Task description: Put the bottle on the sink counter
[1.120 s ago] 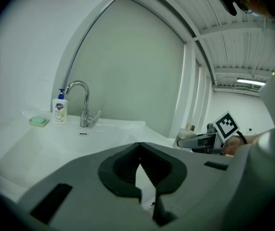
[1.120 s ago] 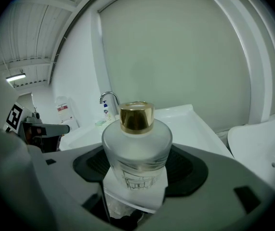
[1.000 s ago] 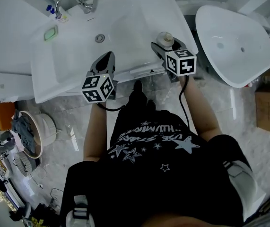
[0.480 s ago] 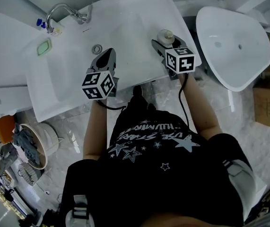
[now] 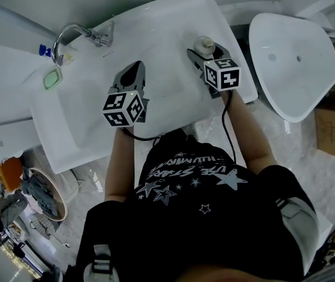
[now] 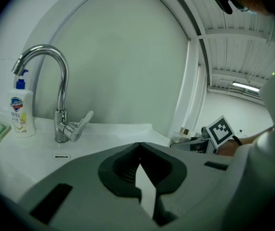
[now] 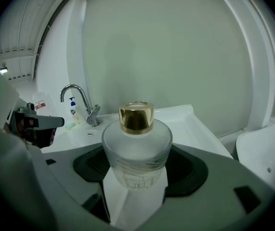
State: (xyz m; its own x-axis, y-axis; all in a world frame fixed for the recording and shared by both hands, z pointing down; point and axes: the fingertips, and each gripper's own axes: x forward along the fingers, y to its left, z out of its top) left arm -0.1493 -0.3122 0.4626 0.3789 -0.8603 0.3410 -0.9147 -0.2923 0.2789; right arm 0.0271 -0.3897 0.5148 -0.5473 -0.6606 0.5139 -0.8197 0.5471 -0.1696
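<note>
Bottle [image 7: 136,146] sits upright between the right gripper's [image 5: 206,53] jaws, which are closed on its sides.

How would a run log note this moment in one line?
right gripper: shut on bottle | left gripper: shut, empty | bottle: upright, at sink right side

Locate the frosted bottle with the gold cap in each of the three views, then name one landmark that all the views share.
Head view: bottle upper right of centre, over the sink at its right rim, in the right tongs.
Left gripper view: too small to make out; the right tongs' marker cube shows at the right.
Right gripper view: dead centre, clamped between the jaws.
Shared landmark: the faucet, on the left in all three.
</note>
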